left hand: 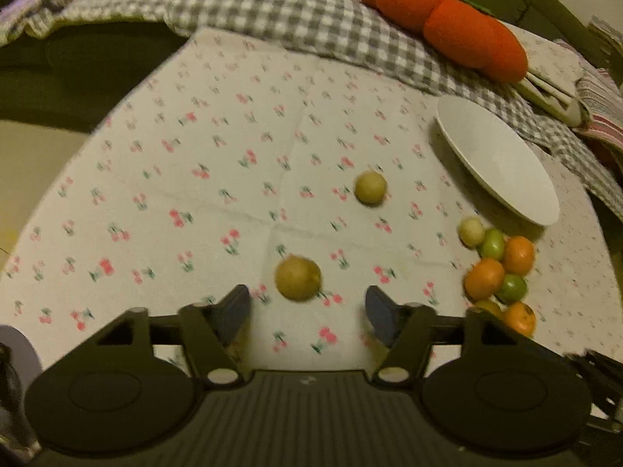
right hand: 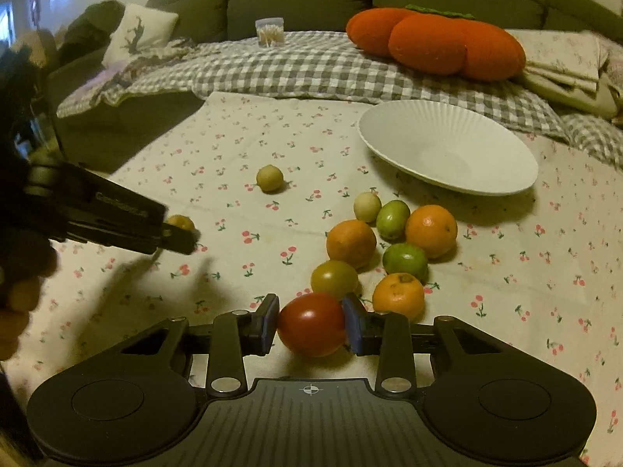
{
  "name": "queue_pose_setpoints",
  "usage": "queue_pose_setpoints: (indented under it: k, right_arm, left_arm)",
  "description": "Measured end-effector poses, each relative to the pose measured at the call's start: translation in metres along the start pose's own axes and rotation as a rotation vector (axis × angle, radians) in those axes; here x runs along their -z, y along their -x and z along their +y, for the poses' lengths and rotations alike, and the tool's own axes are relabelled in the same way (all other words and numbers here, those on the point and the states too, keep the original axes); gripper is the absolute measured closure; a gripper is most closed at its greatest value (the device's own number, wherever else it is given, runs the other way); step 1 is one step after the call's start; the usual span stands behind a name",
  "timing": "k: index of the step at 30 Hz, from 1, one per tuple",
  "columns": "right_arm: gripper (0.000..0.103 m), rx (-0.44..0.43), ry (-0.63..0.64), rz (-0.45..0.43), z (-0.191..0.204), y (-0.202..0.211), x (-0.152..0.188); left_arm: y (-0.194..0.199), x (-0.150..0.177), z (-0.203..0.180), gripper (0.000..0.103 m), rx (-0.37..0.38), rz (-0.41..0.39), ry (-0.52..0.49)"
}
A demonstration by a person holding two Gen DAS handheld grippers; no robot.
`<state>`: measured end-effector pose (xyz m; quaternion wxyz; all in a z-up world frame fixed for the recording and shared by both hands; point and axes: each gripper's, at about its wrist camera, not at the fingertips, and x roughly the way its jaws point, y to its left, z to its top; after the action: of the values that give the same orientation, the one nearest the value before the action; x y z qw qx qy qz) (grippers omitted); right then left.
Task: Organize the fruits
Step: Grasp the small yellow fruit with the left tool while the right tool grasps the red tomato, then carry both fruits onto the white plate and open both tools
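Observation:
My right gripper (right hand: 311, 321) is shut on a red tomato (right hand: 310, 325) low over the cherry-print cloth. Just beyond it lie a green-brown tomato (right hand: 334, 279), three oranges (right hand: 351, 243), two green fruits (right hand: 392, 214) and a pale one (right hand: 367, 206). A white ribbed bowl (right hand: 447, 148) stands behind them, empty. My left gripper (left hand: 307, 311) is open, just short of a yellow-brown fruit (left hand: 298, 278); a second one (left hand: 370, 187) lies further on. The left gripper also shows in the right wrist view (right hand: 179, 239). The fruit pile (left hand: 498, 268) and bowl (left hand: 494, 163) are to its right.
A grey checked blanket (right hand: 311, 70) and an orange pumpkin cushion (right hand: 436, 43) lie behind the cloth on a green sofa. A small clear jar (right hand: 270, 32) stands on the blanket. Folded linens (right hand: 564, 66) are at the back right.

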<state>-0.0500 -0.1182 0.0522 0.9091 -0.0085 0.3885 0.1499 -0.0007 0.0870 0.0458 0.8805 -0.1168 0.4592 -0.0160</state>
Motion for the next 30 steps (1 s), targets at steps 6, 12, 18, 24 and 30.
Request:
queue_pose_setpoints:
  k: [6, 12, 18, 24, 30]
  right_arm:
    - [0.069, -0.013, -0.056, -0.015, -0.011, 0.009, -0.01]
    - [0.069, -0.012, -0.072, -0.051, -0.021, 0.02, -0.022]
    - [0.069, 0.026, -0.1, -0.09, -0.049, 0.03, -0.04]
    - [0.069, 0.034, -0.172, -0.1, -0.09, 0.028, -0.066]
    - [0.069, 0.029, -0.225, -0.071, -0.122, 0.007, -0.093]
  left_arm:
    - [-0.007, -0.006, 0.003, 0.045, -0.011, -0.01, 0.005]
    - [-0.02, -0.006, -0.008, 0.077, -0.035, -0.016, -0.081]
    - [-0.004, -0.02, -0.015, 0.077, 0.045, -0.062, -0.052]
    - [0.004, -0.046, -0.051, 0.077, 0.13, -0.115, -0.105]
    - [-0.004, -0.069, -0.12, 0.077, 0.188, -0.181, -0.286]
